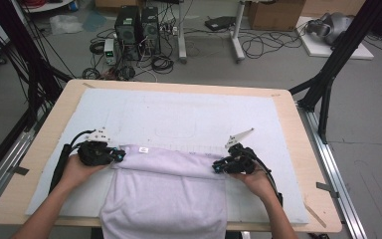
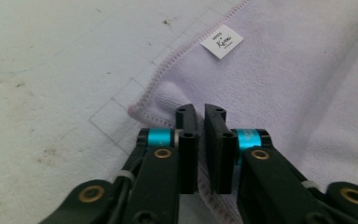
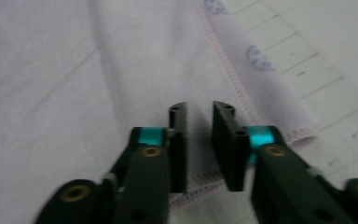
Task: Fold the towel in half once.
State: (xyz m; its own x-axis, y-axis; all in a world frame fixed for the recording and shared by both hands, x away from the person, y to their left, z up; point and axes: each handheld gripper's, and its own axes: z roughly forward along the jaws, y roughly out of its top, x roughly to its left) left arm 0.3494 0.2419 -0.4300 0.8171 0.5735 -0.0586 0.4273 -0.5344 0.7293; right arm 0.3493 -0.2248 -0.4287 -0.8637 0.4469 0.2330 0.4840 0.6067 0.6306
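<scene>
A lilac towel (image 1: pixel 164 194) lies folded on the white mat (image 1: pixel 189 114), and its near part hangs over the table's front edge. A small white label (image 1: pixel 142 149) sits near its far left corner. My left gripper (image 1: pixel 121 157) rests at the towel's left edge. In the left gripper view the left gripper (image 2: pixel 200 114) hovers over the stitched hem with only a thin slit between its jaws. The label (image 2: pixel 222 41) lies ahead of it. My right gripper (image 1: pixel 216 167) rests at the towel's right edge. The right gripper (image 3: pixel 199 109) has its jaws a little apart over the towel (image 3: pixel 74 70), near the corner hem.
The wooden table (image 1: pixel 288 114) carries the mat, which has faint drawn outlines. Beyond the table, cables, computer towers (image 1: pixel 137 25) and a cardboard box (image 1: pixel 273 12) stand on the floor. Black frame legs (image 1: pixel 328 74) rise at the right and left.
</scene>
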